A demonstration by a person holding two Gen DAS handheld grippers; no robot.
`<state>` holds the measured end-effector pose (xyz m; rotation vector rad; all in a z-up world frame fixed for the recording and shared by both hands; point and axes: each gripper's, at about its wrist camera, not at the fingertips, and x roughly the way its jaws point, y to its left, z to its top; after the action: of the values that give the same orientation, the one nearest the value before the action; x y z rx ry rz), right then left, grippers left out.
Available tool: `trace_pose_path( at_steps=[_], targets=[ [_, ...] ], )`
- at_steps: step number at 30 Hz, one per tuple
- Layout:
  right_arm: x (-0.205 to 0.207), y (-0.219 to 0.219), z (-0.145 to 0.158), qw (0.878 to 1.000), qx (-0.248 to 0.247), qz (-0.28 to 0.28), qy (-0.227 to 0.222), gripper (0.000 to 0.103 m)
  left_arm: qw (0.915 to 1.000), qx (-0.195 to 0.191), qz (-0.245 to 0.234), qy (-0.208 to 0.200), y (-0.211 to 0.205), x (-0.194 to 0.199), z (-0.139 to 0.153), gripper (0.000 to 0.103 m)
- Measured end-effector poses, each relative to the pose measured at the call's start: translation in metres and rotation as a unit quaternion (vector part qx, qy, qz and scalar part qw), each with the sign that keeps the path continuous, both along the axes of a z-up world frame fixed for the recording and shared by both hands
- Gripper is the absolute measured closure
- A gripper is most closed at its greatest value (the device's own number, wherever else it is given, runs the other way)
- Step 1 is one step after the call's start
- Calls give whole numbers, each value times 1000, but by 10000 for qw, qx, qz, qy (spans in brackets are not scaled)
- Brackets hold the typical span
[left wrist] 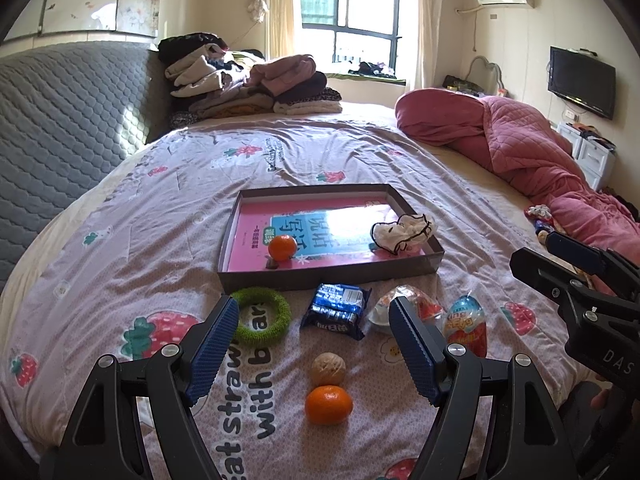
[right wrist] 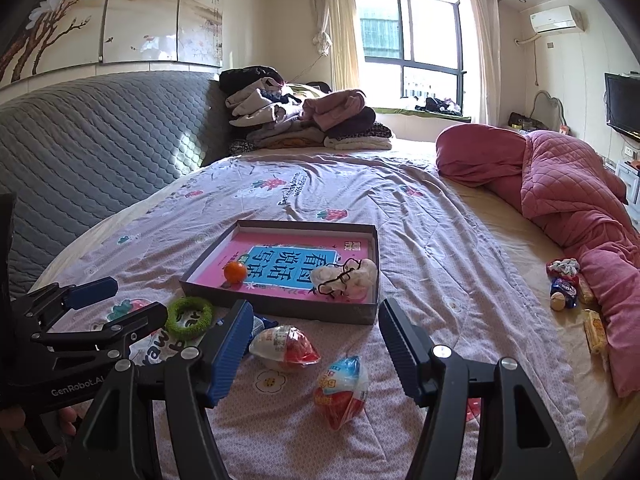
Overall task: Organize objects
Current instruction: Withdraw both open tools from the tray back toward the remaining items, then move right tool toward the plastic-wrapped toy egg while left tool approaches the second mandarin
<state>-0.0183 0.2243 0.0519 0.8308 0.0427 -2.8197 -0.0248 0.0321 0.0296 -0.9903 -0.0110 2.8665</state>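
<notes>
Both grippers hang empty over the strawberry-print bed quilt [left wrist: 160,240]: my left gripper [left wrist: 312,344] stands wide, and my right gripper [right wrist: 312,344] is spread just as wide, nothing between its pads. Ahead of both lies the shallow grey cardboard tray with a pink book cover inside [left wrist: 332,276], already holding one small orange mandarin [left wrist: 282,247] and a crumpled white cloth with black trim [left wrist: 402,232]. Between my left fingers sit a beige walnut [left wrist: 328,368] and a second orange mandarin [left wrist: 329,399]; beyond them lie a blue biscuit packet [left wrist: 336,310] and a fuzzy green ring [left wrist: 262,314]. Two foil-wrapped toy eggs [right wrist: 342,384] lie between my right fingers. I judge I'm choosing the next pick; it calls for lowering onto one item squarely. Small wrapped things far right against the pink blanket [right wrist: 568,200] are too small to identify.
</notes>
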Motion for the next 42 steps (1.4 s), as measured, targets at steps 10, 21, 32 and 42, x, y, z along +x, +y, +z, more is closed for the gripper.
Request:
trace_pose_path(
  at_steps=[10,21,32,42],
  targets=[
    [6,2,-14,9998,76,-19,-174,38,9998,-52,-4,-200,-3,11,-17,25],
    [10,1,-28,9994,151,-1,-320,38,9993,-117,-36,-339,-2,15,-27,25],
    [11,2,-39,9989,168,-20,-445,38,9984,-163,-149,-512,5,21,-40,25],
    [14,5,-47,9983,189,-22,-559,38,9971,-226,-225,-691,9,26,-54,25]
  ],
)
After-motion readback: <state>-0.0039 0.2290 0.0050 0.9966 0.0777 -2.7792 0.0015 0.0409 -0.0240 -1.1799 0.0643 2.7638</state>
